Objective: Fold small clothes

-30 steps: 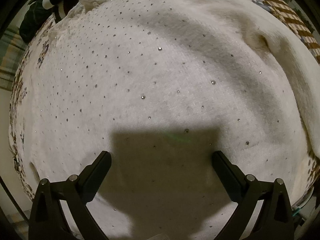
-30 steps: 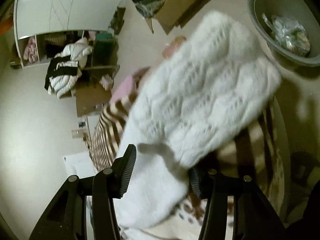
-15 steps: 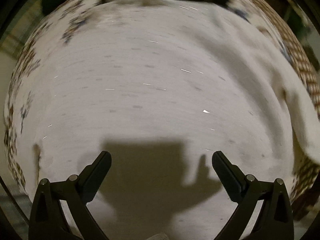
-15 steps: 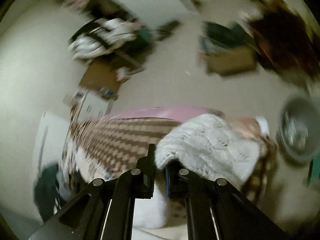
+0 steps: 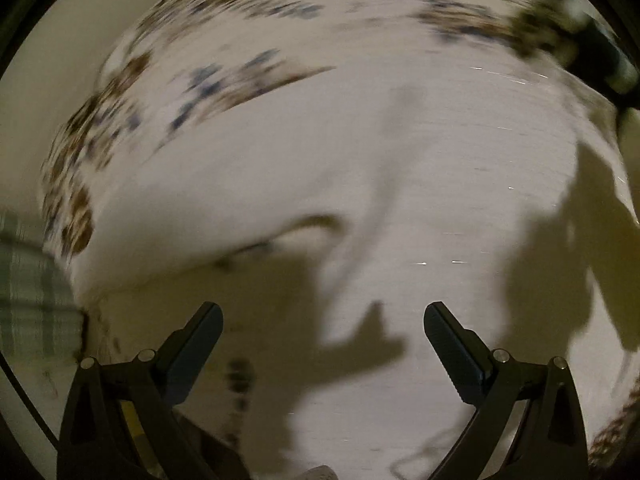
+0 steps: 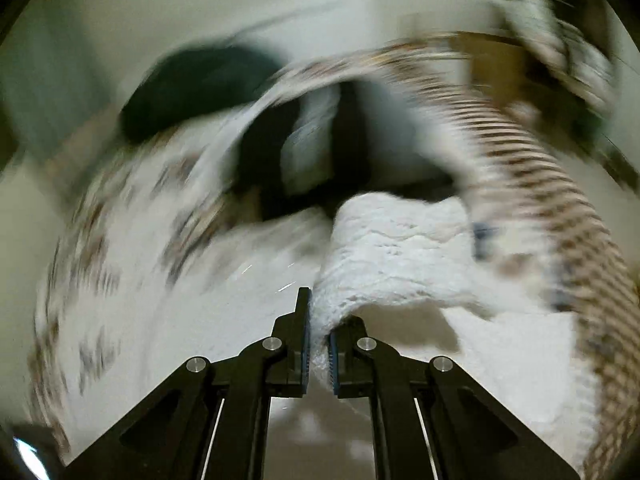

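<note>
A white knit sweater with small sparkling studs (image 5: 440, 184) lies spread on a patterned blanket (image 5: 208, 52). My left gripper (image 5: 323, 320) is open and empty, hovering over the sweater near its edge. My right gripper (image 6: 318, 336) is shut on a cable-knit sleeve of the white sweater (image 6: 392, 252) and holds it lifted over the sweater's flat body (image 6: 224, 312). Both views are blurred by motion.
The blanket has a brown checked border (image 6: 532, 168). Dark clothes (image 6: 304, 152) and a dark round bundle (image 6: 192, 84) lie beyond the sweater. A green plaid cloth (image 5: 28, 300) shows at the left edge, past the blanket.
My right gripper closed on the sleeve and swung it over the sweater's body. My left gripper stayed open and moved across the sweater toward its edge.
</note>
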The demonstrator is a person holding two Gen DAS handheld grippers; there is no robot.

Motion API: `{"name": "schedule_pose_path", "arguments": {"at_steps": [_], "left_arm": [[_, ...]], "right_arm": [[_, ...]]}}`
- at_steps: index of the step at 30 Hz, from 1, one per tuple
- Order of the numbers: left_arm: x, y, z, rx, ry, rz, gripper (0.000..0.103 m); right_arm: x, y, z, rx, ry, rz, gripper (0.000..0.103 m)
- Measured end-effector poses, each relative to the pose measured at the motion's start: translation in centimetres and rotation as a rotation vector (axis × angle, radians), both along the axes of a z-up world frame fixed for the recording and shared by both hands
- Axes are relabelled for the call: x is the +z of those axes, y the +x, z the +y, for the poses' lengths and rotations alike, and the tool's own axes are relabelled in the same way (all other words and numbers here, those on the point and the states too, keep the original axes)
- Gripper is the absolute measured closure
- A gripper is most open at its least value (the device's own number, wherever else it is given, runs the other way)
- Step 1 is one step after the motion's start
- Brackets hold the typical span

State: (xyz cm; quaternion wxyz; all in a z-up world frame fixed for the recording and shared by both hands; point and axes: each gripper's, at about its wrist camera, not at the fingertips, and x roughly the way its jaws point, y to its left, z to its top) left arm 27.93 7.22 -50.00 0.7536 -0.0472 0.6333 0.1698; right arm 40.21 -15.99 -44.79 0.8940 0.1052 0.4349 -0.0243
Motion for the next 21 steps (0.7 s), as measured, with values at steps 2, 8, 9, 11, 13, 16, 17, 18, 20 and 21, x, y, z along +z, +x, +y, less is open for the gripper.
{"name": "schedule_pose_path", "arguments": {"at_steps": [2, 8, 9, 11, 13, 16, 17, 18, 20, 21], "left_arm": [[-0.5, -1.2, 1.8, 0.042, 0.008, 0.018, 0.0], [-1.9, -2.6, 6.0, 0.12, 0.012, 0.049, 0.0], [-2.0, -2.6, 6.1, 0.124, 0.008, 0.051, 0.0], [-1.9, -2.6, 6.6, 0.132, -0.002, 0.048, 0.0], [-1.6, -2.7, 7.2, 0.135, -0.01, 0.04, 0.0], [-1.1, -3.0, 7.8, 0.157, -0.029, 0.026, 0.0], [-1.1, -3.1, 8.3, 0.174, -0.04, 0.026, 0.0], [-1.2, -3.3, 8.7, 0.192, -0.045, 0.028, 0.0], [-1.4, -3.7, 9.9, 0.232, -0.048, 0.033, 0.0], [-1.6, -4.1, 10.7, 0.258, -0.05, 0.038, 0.0]], "right_arm": [[-2.5, 1.1, 5.6, 0.119, -0.05, 0.04, 0.096], [-9.4, 1.1, 15.6, 0.357, -0.148, 0.188, 0.095], [-10.3, 1.3, 15.7, 0.373, -0.145, 0.22, 0.092], [-11.3, 0.4, 16.2, 0.417, -0.073, 0.297, 0.081], [-11.1, -0.2, 15.1, 0.464, 0.078, 0.331, 0.052], [-8.9, -2.0, 10.9, 0.374, 0.306, 0.303, 0.047], [-8.4, -2.2, 9.8, 0.328, 0.326, 0.299, 0.047], [-7.9, -2.3, 8.4, 0.27, 0.347, 0.291, 0.047], [-7.7, -2.0, 5.3, 0.105, 0.382, 0.275, 0.047], [-8.3, -1.5, 4.3, 0.041, 0.381, 0.283, 0.047]]}}
